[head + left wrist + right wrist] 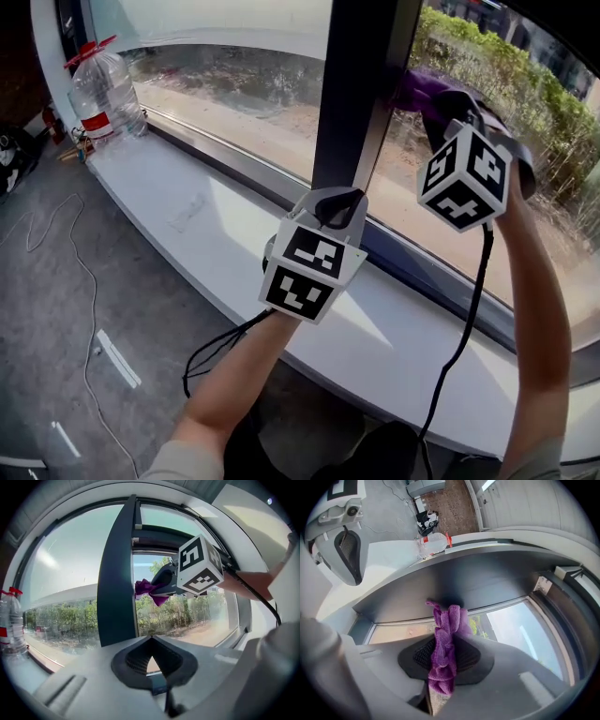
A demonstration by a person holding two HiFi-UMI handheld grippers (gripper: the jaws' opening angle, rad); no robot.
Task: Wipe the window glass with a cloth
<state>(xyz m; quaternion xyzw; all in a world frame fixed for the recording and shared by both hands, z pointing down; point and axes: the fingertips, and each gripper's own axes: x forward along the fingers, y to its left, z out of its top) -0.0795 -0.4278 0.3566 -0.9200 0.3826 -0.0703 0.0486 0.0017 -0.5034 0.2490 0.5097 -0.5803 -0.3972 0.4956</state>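
Our left tongs [339, 202] and right tongs [448, 105] are grey-bodied with dark ribbed pads [135, 659], and each carries a white cube [307, 267] printed with black square markers. A black cable [459, 349] trails from each toward the frame's bottom. We wear pale short sleeves [180, 461], seen at the lower edge.

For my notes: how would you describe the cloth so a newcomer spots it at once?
Find the dark vertical window post that splits the glass. Just to its right, the right gripper is raised to the pane, jaws shut on the cloth. It is a bunched purple rag, the only vivid, soft thing there.
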